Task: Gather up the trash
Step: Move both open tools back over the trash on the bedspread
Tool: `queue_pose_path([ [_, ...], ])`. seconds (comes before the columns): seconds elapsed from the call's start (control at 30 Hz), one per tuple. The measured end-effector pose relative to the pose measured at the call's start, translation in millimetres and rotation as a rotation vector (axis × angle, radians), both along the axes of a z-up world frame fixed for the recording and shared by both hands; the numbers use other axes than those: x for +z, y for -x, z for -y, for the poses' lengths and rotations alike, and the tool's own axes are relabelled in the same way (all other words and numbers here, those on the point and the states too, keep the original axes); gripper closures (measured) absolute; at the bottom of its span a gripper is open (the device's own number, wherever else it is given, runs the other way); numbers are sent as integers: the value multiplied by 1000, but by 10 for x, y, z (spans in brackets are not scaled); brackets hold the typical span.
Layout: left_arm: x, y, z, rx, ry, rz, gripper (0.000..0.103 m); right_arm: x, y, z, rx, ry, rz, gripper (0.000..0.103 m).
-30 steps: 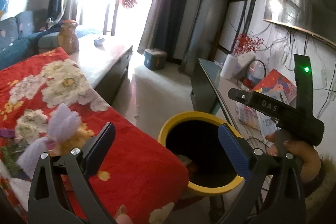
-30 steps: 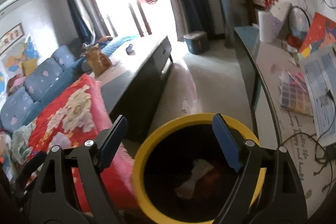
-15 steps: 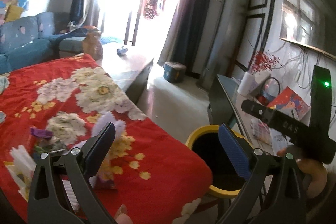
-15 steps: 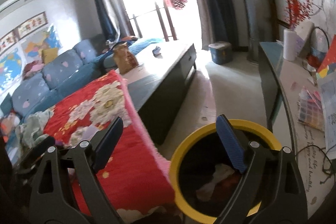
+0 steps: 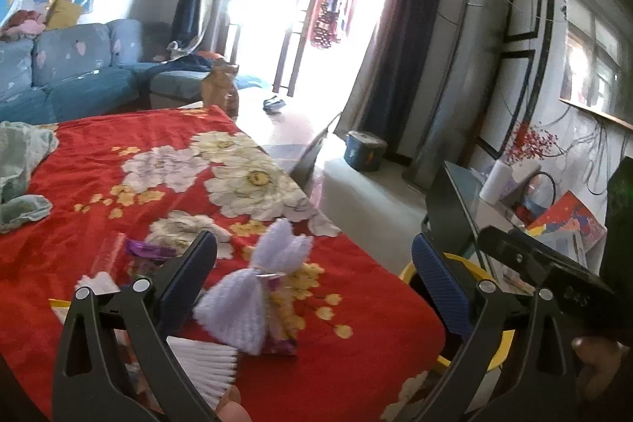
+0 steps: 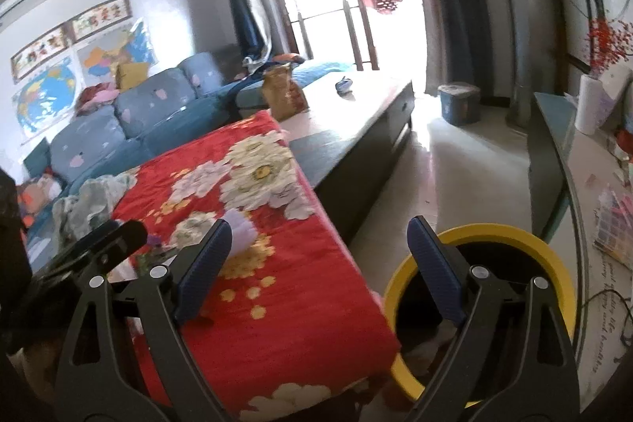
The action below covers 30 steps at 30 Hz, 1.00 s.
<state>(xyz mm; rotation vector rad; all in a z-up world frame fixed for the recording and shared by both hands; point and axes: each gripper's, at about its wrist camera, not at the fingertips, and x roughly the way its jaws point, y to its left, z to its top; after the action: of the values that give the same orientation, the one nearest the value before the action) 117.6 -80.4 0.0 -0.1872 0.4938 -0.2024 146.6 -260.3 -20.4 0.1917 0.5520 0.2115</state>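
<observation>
Both grippers empty. Your left gripper has its fingers spread wide with nothing between the pads; the right gripper is likewise wide apart and bare.

Trash location: a scatter on the red floral cloth covering the desk, at its near corner. Nearest piece is a white knitted item, pinched at the middle and flared at both ends, lying just ahead of your left fingers. Under and beside it sits a purple-edged wrapper. A pleated white paper piece lies closer in, partly behind the left finger. Another purple wrapper rests further left.

Handling, judged: all of it looks light and soft. The knitted piece should compress; take it at the tied waist, where it is narrowest and least likely to slip. Wrappers are thin and probably slick, lying flat on yielding cloth, so a finger may snag the fabric. Pleated paper will crush; grip an edge.

Container: yellow-rimmed bin stands on the floor just beside the desk corner, on your right. Dark liner inside; pale crumpled scraps show at the bottom, mostly hidden by the right finger. Plenty of room left, as far as visible.
</observation>
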Motion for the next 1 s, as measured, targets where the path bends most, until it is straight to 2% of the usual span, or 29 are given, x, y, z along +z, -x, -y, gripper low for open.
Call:
queue_pose_path([
  [0.33,-2,20,-416,89,-3,-5,7,-31,69,-373,101,25,-5,21],
  [0.6,34,10,-898,189,5,-17,7,-112,168,-828,243,61,-17,21],
  [0.87,-43,50,-1409,287,-1,-67,7,-231,269,-1322,406,109,-30,21],
  [1.0,-154,106,-1649,325,11,-110,7,-308,308,-1528,466,123,-64,28],
])
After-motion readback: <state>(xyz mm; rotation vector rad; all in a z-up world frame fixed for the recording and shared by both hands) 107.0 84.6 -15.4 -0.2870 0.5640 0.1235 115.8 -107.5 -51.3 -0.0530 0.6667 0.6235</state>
